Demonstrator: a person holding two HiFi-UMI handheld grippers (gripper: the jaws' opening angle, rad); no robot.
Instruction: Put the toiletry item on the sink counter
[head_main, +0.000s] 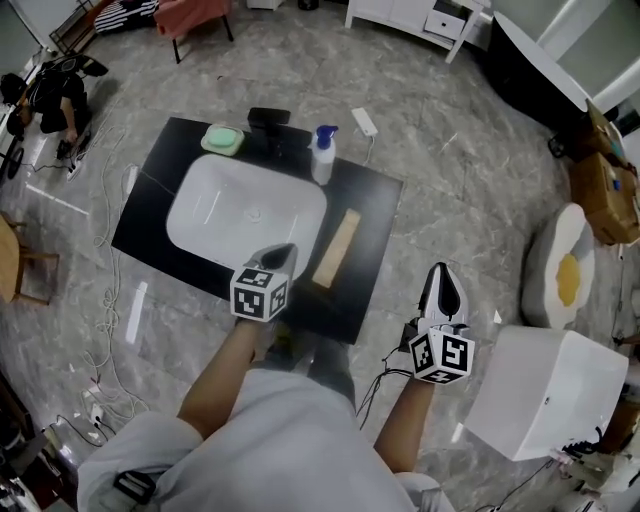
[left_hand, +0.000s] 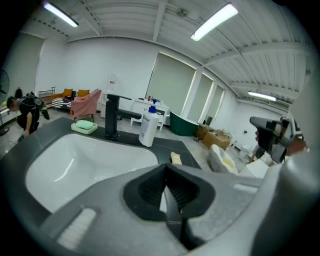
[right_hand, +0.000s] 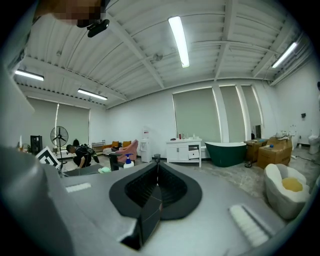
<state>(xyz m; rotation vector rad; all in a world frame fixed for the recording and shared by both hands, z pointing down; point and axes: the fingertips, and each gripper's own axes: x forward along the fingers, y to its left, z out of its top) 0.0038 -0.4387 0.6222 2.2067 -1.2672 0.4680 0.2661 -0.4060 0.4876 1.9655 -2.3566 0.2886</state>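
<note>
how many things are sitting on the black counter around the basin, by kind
green soap in its dish: 1
pump bottle: 1
black faucet: 1
tan wooden piece: 1
total: 4

Head view looks steeply down on the worktop (head_main: 372, 215); left gripper view skims it closely; right gripper view sees it from farther off.

A basin (head_main: 245, 215) sat sunk in the table (head_main: 375, 215). Behind it stood a soap dish (head_main: 222, 140) at the left, a tap (head_main: 268, 120) in the middle and a bottle (head_main: 322, 155) at the right. A flat strip (head_main: 336, 249) lay just right of the basin.
</note>
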